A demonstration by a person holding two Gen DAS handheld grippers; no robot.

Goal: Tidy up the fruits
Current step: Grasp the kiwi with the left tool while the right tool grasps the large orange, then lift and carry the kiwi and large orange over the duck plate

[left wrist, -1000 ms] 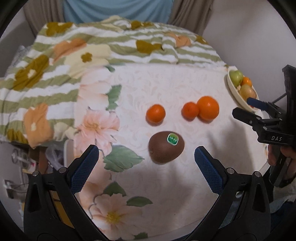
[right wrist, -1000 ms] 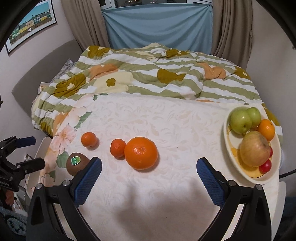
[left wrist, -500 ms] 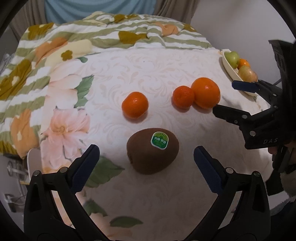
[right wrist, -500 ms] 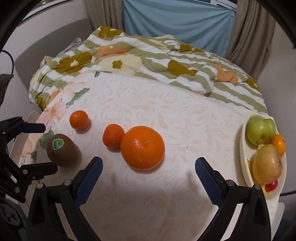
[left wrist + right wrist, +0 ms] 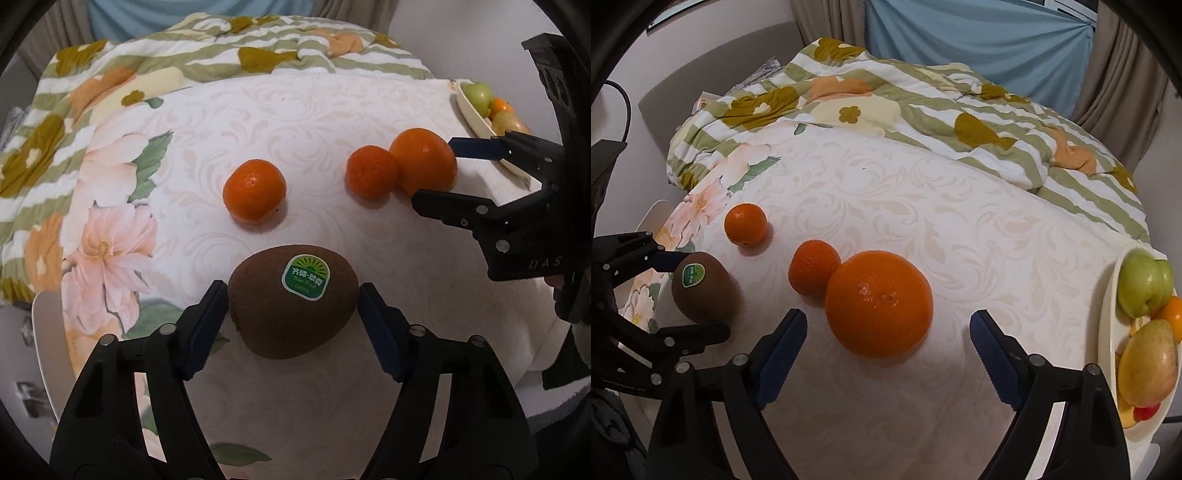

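A brown kiwi (image 5: pixel 273 317) with a green sticker lies on the white patterned bedspread (image 5: pixel 295 122). My left gripper (image 5: pixel 291 291) straddles it, jaws closing, and both blue pads touch the kiwi's ends. To its right lie a large orange (image 5: pixel 879 302), a small mandarin (image 5: pixel 812 271) touching it, and a second mandarin (image 5: pixel 745 224) farther left. My right gripper (image 5: pixel 888 319) hangs just in front of the large orange. Its jaws are closing, with the orange between the fingers and gaps on both sides.
A cream fruit plate (image 5: pixel 1108 332) at the right edge of the bed holds a green apple (image 5: pixel 1145 288), a yellowish pear and small fruits. A bunched striped floral quilt (image 5: pixel 923 99) fills the back. The bed drops off at left and front.
Both grippers came down toward the bed. The left jaws narrowed from wide apart onto the kiwi's ends. The right jaws narrowed somewhat as the large orange grew closer.
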